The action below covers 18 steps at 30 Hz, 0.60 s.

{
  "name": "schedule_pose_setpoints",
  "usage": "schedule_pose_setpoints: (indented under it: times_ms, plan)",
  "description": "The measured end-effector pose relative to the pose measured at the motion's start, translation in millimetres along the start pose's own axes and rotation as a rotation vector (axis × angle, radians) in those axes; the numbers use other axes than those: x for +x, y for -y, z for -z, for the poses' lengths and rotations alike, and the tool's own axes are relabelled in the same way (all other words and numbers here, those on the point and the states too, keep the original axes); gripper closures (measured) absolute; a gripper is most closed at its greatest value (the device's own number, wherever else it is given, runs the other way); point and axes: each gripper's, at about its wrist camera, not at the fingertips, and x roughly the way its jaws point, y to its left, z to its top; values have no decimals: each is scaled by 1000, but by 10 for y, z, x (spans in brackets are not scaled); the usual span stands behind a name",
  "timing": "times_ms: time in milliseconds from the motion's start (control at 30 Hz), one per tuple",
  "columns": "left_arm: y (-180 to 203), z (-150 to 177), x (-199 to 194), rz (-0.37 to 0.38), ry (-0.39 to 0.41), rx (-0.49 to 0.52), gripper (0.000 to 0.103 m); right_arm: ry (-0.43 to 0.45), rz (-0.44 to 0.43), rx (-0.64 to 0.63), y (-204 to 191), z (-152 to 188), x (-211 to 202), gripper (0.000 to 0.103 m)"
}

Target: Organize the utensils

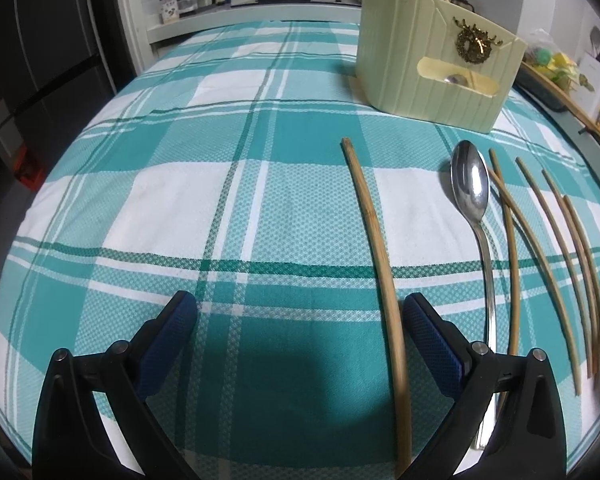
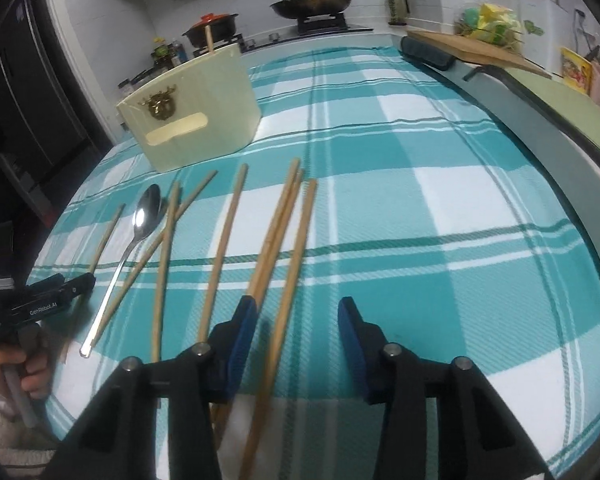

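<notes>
A: While the left wrist view is filled by the left gripper (image 1: 300, 312), jaws spread wide over the teal-and-white checked tablecloth (image 1: 140, 200), a single bamboo chopstick (image 1: 380, 260) is seen lying just inside its right finger, untouched.

B: From the right wrist view, the hand (image 2: 4, 368) holding that tool is shown at the left edge. The right gripper (image 2: 296, 316) is seen partly open; one chopstick of the fanned group (image 2: 276, 240) lies between its blue pads, and whether it is pressed cannot be told.

A: A polished steel spoon (image 1: 470, 192) is laid bowl-up among the sticks. Behind them, a pale cream ribbed utensil holder (image 1: 432, 76) with a gilt wreath ornament is stood.
</notes>
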Motion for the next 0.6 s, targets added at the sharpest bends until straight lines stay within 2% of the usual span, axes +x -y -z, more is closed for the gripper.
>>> schedule_pose_setpoints:
  times_ms: [67,133,167,400,600]
  plan:
    - [-1,2,0,0,0,0,0,-21,28,-43,-85,-42,107,67]
    - [-1,3,0,-1,1,0,0,-62,62,-55,-101,-48,218,75]
    - [-3,2,3,-2,2,0,0,-51,76,-67,-110,-49,216,77]
    - [7,4,1,-6,3,0,0,-37,136,-163,-185,21,208,77]
    - [14,11,-8,-7,4,0,0,-21,123,-160,-166,34,192,75]
